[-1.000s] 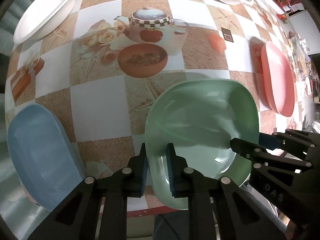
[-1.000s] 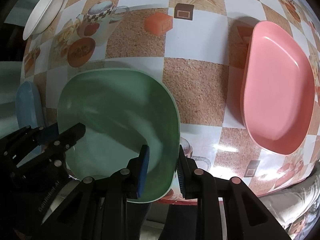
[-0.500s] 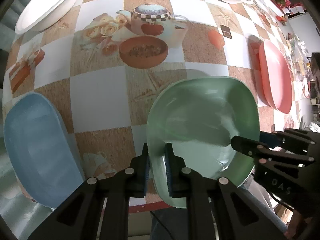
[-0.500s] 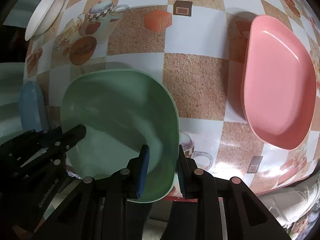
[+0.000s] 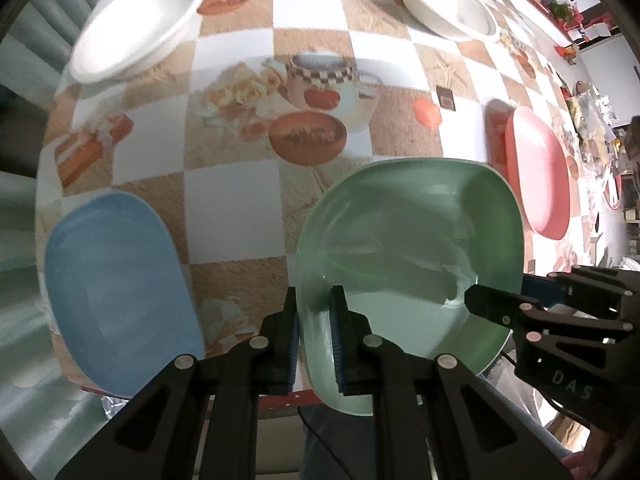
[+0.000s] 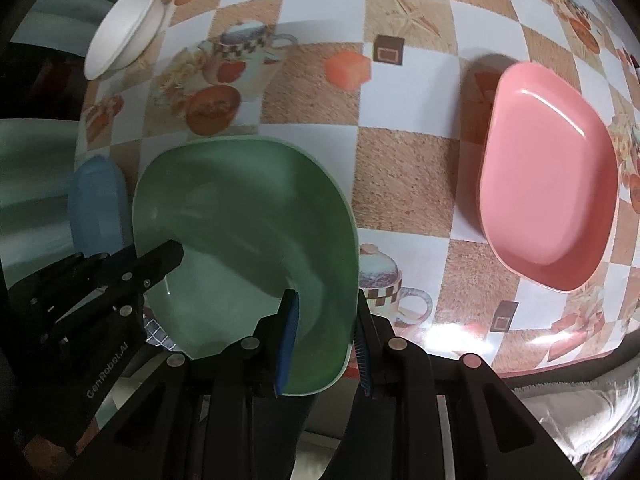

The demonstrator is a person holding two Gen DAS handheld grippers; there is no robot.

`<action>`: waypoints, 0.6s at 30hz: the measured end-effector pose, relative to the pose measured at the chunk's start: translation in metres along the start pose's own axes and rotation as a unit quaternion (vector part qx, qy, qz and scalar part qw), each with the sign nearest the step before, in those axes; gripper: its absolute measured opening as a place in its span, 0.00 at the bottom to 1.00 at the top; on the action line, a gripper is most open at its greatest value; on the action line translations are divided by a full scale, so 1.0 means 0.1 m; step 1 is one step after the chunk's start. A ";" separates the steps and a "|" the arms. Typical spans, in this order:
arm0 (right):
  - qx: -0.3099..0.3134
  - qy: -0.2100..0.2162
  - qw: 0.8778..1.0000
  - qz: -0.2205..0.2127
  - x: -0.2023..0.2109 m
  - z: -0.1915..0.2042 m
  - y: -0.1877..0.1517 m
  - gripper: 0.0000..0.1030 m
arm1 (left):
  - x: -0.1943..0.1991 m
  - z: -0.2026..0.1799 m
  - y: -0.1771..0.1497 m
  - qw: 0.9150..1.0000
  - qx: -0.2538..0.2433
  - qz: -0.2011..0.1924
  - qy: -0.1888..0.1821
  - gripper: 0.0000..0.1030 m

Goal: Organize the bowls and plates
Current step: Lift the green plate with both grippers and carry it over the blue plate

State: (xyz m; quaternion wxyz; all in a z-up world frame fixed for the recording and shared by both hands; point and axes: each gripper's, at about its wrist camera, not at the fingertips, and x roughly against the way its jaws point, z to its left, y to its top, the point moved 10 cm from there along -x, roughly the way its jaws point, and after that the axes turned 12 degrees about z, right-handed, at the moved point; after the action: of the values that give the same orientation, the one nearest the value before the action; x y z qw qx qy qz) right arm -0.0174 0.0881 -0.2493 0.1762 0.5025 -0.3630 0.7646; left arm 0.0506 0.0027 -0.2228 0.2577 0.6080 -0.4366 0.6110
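A green plate [image 5: 408, 256] [image 6: 240, 216] hangs above the near edge of the table, held from both sides. My left gripper [image 5: 314, 320] is shut on its left rim. My right gripper [image 6: 326, 320] is shut on its right rim, and shows in the left wrist view as a black finger [image 5: 500, 304] over the plate's right side. A blue plate [image 5: 116, 284] [image 6: 96, 204] lies on the table to the left. A pink plate [image 6: 548, 176] [image 5: 540, 176] lies to the right.
The table wears a checked cloth [image 5: 232, 212] printed with teapots and bowls. White bowls stand at the far left [image 5: 136, 20] [image 6: 124, 28] and at the far right [image 5: 448, 0]. Shelves with clutter [image 5: 600, 140] lie beyond the table's right side.
The green plate has come up off the table with both grippers on it. The left jaws have closed tighter on its rim. More of the far table shows in both views.
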 end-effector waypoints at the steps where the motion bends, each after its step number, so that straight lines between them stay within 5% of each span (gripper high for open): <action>1: 0.001 0.000 1.000 -0.001 0.03 0.02 0.01 0.28 | 0.04 0.01 -0.01 1.000 -0.002 -0.004 0.004 0.14; 18: 0.069 -0.022 0.997 -0.019 0.60 0.34 -0.02 0.28 | 0.56 0.56 -0.12 0.997 0.059 -0.050 0.004 0.14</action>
State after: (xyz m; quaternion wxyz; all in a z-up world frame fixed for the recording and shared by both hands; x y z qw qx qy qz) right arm -0.0207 0.0591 -0.1873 0.1479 0.5368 -0.3032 0.7734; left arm 0.0826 -0.0514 -0.1726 0.2531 0.6407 -0.3684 0.6242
